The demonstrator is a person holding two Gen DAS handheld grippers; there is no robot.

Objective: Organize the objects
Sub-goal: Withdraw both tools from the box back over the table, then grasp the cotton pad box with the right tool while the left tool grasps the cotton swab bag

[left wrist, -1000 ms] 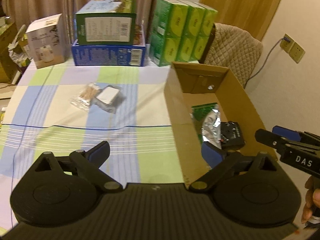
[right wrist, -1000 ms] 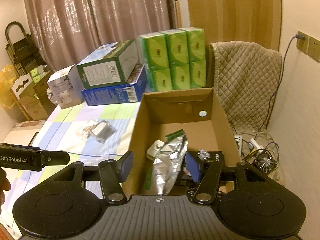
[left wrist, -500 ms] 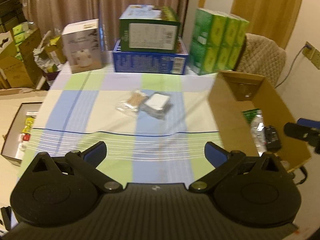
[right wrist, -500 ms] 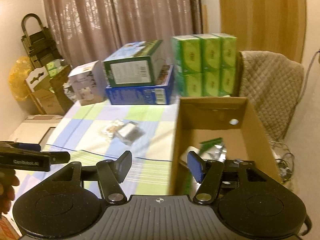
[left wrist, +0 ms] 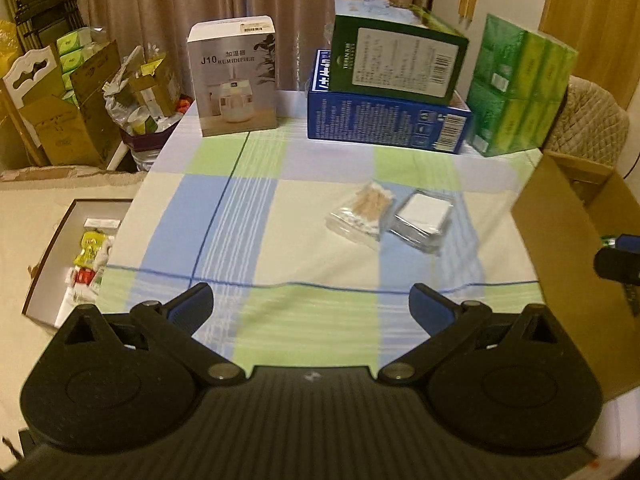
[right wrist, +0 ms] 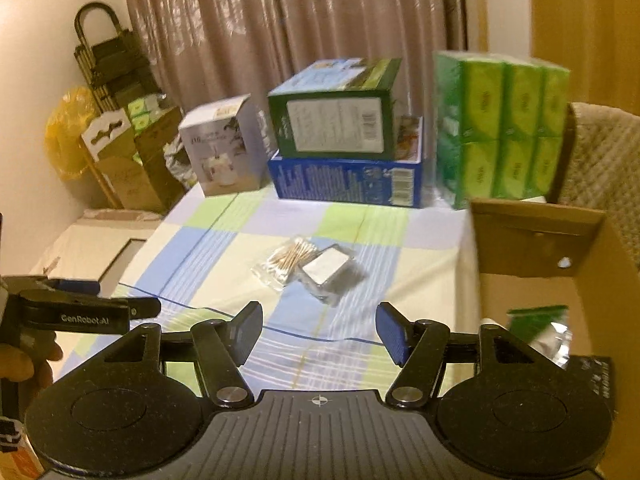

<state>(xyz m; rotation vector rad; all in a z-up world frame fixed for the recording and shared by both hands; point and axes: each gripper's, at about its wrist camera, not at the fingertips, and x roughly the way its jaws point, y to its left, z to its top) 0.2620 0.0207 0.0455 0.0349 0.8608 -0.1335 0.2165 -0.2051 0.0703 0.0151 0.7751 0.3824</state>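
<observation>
A clear bag of cotton swabs (left wrist: 362,212) (right wrist: 290,260) lies on the checked tablecloth, touching a silvery packet with a white face (left wrist: 424,218) (right wrist: 328,272). My left gripper (left wrist: 312,300) hovers open and empty over the near cloth, well short of both packets. My right gripper (right wrist: 318,320) is open and empty too, with both packets ahead of it. An open cardboard box (left wrist: 560,248) (right wrist: 532,240) stands at the table's right. It holds a green and foil bag (right wrist: 540,320) and a black item (right wrist: 600,376). Each view catches the other gripper at its edge.
Along the table's back stand a white humidifier box (left wrist: 236,76), a green box (left wrist: 400,60) on a blue box (left wrist: 384,120), and stacked green tissue packs (left wrist: 520,88). A quilted chair (right wrist: 600,160) sits behind the cardboard box. On the floor left are an open tray (left wrist: 80,256) and cartons.
Both grippers have swung left, away from the cardboard box and over the cloth. The two packets now lie ahead of them. The right jaws have widened a little.
</observation>
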